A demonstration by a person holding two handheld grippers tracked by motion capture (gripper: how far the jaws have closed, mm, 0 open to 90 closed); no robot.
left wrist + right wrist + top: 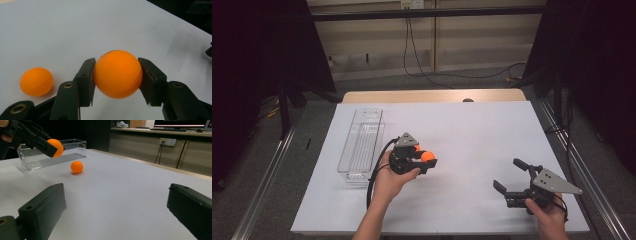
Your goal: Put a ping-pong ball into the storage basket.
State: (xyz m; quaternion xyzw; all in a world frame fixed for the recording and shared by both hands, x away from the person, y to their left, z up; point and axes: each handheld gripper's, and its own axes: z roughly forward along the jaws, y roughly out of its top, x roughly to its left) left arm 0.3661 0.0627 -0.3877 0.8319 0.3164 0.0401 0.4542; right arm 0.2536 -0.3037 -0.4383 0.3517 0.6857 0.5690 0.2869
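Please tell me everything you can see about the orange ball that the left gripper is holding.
The held orange ball is small, round and smooth, with a matte surface that looks like light plastic; a faint dark mark shows near its top. The left gripper is shut on it, one black pad pressing each side. It is lifted off the white table cover, right of the clear plastic bin. A second, similar ball lies apart on the cover.
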